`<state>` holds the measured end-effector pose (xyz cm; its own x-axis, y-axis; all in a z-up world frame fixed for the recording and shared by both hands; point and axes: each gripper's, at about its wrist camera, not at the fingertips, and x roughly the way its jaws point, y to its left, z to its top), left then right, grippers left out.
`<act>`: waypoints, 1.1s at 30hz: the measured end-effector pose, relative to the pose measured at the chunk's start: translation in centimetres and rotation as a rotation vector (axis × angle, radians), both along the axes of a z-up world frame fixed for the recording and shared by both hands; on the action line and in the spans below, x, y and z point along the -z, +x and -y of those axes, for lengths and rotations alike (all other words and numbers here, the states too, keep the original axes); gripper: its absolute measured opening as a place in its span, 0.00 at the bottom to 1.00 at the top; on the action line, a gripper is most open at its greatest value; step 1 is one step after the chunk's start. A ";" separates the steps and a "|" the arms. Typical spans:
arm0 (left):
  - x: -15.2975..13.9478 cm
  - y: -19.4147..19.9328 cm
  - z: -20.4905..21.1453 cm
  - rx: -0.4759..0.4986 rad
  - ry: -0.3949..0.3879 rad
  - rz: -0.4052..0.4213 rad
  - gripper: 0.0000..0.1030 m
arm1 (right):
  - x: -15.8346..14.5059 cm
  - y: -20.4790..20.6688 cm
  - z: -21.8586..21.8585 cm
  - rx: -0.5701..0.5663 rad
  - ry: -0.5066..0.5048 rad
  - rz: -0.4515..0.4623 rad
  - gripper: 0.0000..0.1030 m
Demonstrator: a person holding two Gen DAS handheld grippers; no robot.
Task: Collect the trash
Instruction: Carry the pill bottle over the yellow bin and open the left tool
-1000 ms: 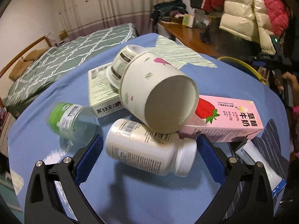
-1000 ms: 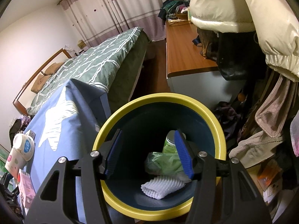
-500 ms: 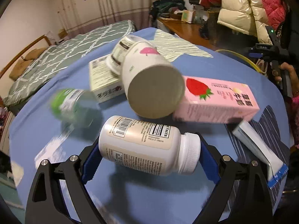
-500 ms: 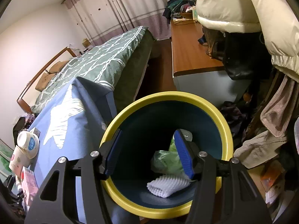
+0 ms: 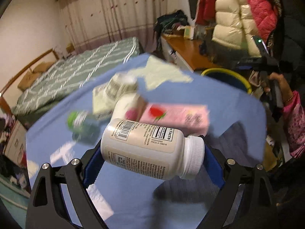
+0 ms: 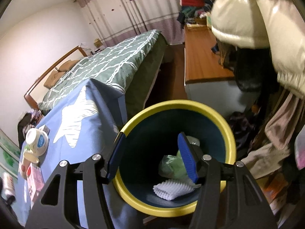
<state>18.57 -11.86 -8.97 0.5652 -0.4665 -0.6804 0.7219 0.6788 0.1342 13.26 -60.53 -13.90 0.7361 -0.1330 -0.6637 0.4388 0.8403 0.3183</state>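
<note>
My left gripper (image 5: 152, 164) is shut on a white pill bottle (image 5: 144, 148), one blue pad on its base and the other on its cap. The bottle lies sideways, lifted above the blue tablecloth (image 5: 133, 200). Behind it on the cloth lie a pink strawberry milk carton (image 5: 175, 118), a paper cup (image 5: 125, 106), a green-capped bottle (image 5: 82, 122) and a pale box (image 5: 101, 101), all blurred. My right gripper (image 6: 150, 143) hangs open and empty over the yellow-rimmed bin (image 6: 171, 104). In the bin lie a green bag (image 6: 169, 166) and white foam netting (image 6: 171, 189).
The bin (image 5: 246, 82) stands beside the table's far right corner, with a person's hand (image 5: 280, 80) above it. A bed (image 6: 106, 64) lies behind the table. A wooden desk (image 6: 202, 57) and hanging coats (image 6: 247, 19) crowd the right side.
The left gripper's jaws closed on the pill bottle and lifted it off the cloth. The paper cup rolled back toward the carton. The right gripper stayed over the bin.
</note>
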 end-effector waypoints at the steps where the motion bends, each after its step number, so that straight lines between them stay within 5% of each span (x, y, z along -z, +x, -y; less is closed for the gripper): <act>1: -0.5 -0.1 1.0 0.013 -0.005 0.004 0.87 | -0.4 -0.2 0.0 -0.005 -0.014 0.002 0.53; 9: -2.8 -0.8 14.3 0.218 -0.022 -0.022 0.87 | -2.8 -5.2 1.0 -0.001 -0.121 0.010 0.53; 21: 1.9 2.0 34.7 0.361 0.079 -0.162 0.87 | -2.1 -10.8 4.8 0.100 -0.115 0.027 0.53; 27: 3.5 3.5 38.2 0.312 0.097 -0.208 0.92 | -0.9 -11.4 6.6 0.126 -0.075 0.015 0.53; 33: 0.1 3.9 33.7 0.238 -0.015 -0.169 0.95 | -0.4 -10.6 6.2 0.098 -0.059 0.013 0.53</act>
